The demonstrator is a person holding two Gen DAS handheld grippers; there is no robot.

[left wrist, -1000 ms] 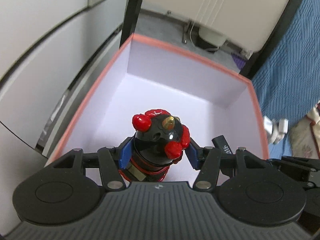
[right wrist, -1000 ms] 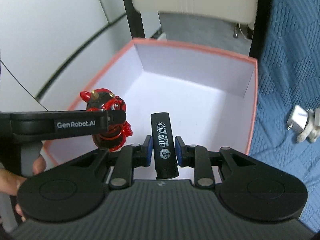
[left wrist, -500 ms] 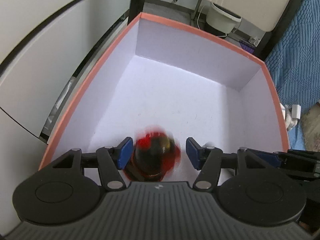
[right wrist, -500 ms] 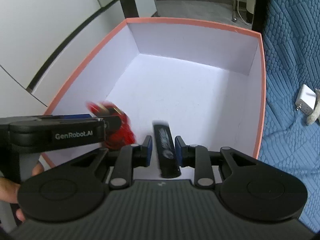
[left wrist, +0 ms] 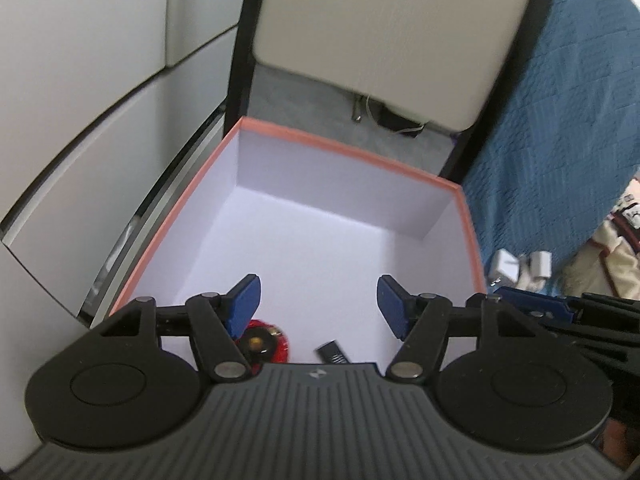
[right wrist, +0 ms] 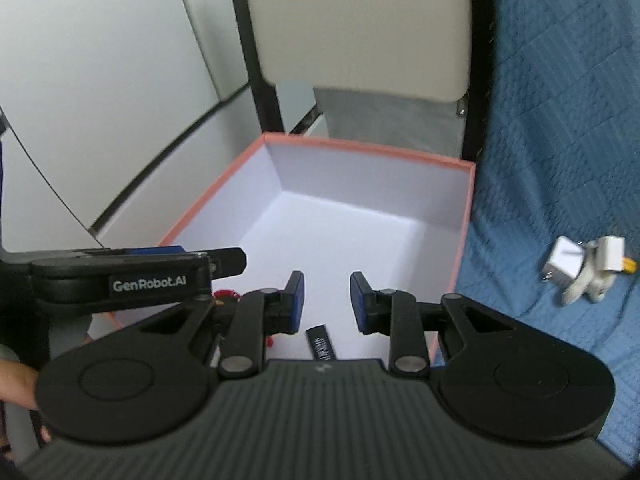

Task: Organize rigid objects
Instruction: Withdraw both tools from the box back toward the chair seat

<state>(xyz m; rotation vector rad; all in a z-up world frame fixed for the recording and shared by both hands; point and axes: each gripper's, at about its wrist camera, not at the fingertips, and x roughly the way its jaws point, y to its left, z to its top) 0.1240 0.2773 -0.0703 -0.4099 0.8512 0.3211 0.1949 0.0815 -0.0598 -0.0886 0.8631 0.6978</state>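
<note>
A pink-rimmed white box (left wrist: 344,148) lies open below both grippers. On its floor at the near edge rests a red and black figurine (left wrist: 266,344), partly hidden by my left gripper's body. A black stick with white print (left wrist: 334,354) lies beside it. My left gripper (left wrist: 319,304) hangs above them, open and holding nothing. In the right wrist view the box (right wrist: 360,144) holds the same black stick (right wrist: 321,344), and a sliver of the figurine (right wrist: 226,294) shows. My right gripper (right wrist: 327,302) is open above the stick, apart from it.
Two white chargers (right wrist: 564,266) lie on the blue quilt (right wrist: 560,120) right of the box. A beige chair back (left wrist: 380,32) with black posts stands behind it. Grey cabinet panels (left wrist: 80,100) run along the left. A hand (right wrist: 20,380) grips the left gripper's handle.
Both grippers let go: the figurine and the black stick dropped to the box floor. Both grippers opened wider, rose and drew back from the box.
</note>
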